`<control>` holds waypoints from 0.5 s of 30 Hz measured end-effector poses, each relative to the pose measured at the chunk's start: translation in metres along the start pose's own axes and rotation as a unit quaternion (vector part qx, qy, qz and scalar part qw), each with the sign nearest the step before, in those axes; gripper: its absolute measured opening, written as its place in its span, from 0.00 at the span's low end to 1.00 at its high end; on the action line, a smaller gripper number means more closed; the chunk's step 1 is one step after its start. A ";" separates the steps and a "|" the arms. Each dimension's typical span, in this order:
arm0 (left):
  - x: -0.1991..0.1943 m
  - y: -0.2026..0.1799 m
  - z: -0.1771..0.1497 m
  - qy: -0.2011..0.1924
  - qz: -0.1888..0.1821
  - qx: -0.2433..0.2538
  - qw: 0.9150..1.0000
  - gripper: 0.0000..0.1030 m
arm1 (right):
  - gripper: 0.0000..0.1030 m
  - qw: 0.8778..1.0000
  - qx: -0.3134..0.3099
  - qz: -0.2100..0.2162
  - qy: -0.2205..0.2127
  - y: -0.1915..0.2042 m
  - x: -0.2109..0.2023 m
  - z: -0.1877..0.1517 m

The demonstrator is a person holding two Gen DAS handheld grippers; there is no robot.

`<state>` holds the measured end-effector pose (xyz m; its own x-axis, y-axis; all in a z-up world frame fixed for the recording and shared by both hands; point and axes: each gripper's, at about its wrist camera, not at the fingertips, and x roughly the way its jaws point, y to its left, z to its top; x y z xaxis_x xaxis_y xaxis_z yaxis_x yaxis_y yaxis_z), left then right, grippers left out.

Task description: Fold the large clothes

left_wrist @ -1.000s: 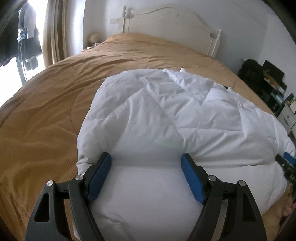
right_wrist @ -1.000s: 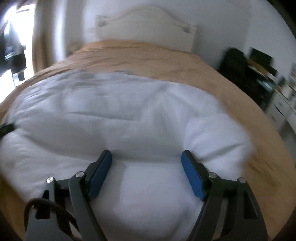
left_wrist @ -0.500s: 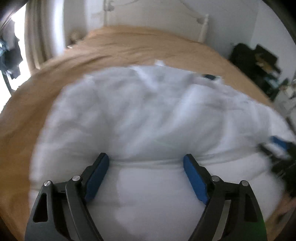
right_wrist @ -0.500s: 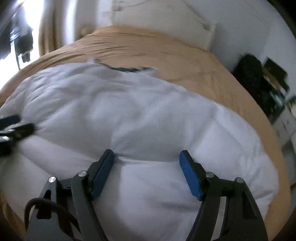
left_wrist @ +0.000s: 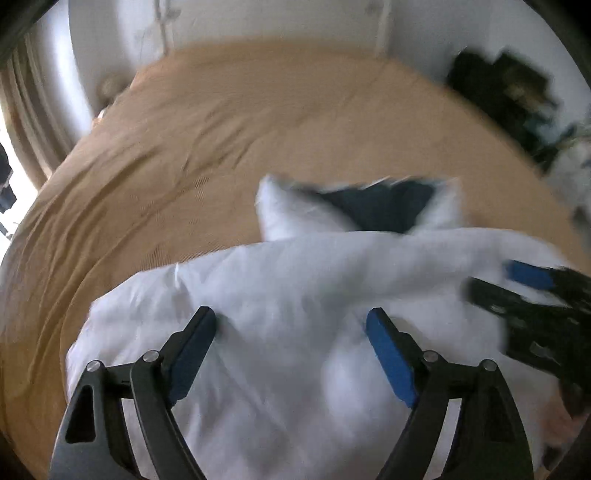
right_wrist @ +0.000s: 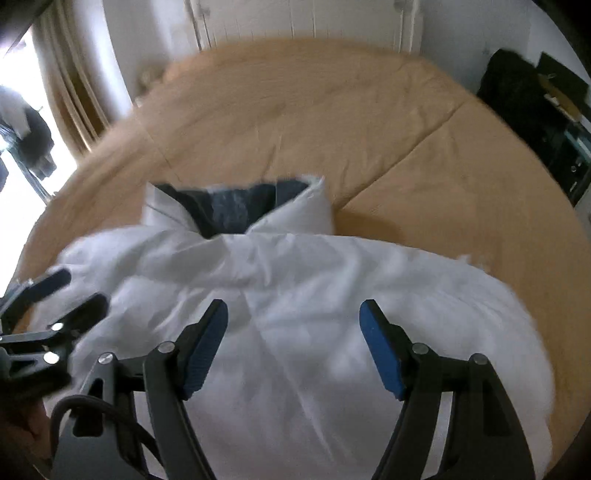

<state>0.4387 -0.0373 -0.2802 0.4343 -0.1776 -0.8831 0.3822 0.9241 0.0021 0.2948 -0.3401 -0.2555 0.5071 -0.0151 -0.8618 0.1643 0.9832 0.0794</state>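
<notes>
A white puffy jacket (left_wrist: pixel 295 277) (right_wrist: pixel 314 266) lies on the tan bed, folded over on itself. Its collar (left_wrist: pixel 376 210) (right_wrist: pixel 236 210), with dark blue lining, sticks out beyond the fold. My left gripper (left_wrist: pixel 290 317) points steeply down over the fold's left part; its jaws are opening, with the thick fabric between them and the pads coming off it. My right gripper (right_wrist: pixel 293 310) is shut on a thick bunch of the same fold farther right. Each gripper shows in the other's view: the right gripper (left_wrist: pixel 528 291), the left gripper (right_wrist: pixel 55 295).
The tan bedspread (left_wrist: pixel 258 129) (right_wrist: pixel 295 110) stretches to a white headboard (right_wrist: pixel 303 22). Dark bags and clutter (left_wrist: pixel 506 85) (right_wrist: pixel 517 85) stand beside the bed on the right. Curtains (right_wrist: pixel 74 99) and a bright window are on the left.
Both grippers have carried the jacket's near edge away toward the collar, doubling the jacket over. The collar's blue lining has come into view. The left jaws stand wider apart.
</notes>
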 end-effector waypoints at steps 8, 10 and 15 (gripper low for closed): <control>0.024 0.099 0.009 0.017 0.001 -0.142 0.990 0.92 | 0.74 0.990 0.076 -0.120 0.006 -0.079 0.026 0.013; 0.001 0.116 0.004 -0.005 0.007 -0.164 0.986 0.79 | 0.60 0.990 0.098 -0.098 -0.004 -0.091 0.009 0.007; -0.106 0.147 -0.054 -0.095 -0.031 -0.197 0.975 0.85 | 0.60 0.996 0.019 -0.003 -0.086 -0.044 -0.080 -0.050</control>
<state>0.4047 0.1361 -0.2112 0.5776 -0.2624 -0.7730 0.0864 0.9613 -0.2617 0.2047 -0.3729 -0.2146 0.6434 -0.0557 -0.7635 0.1986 0.9754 0.0961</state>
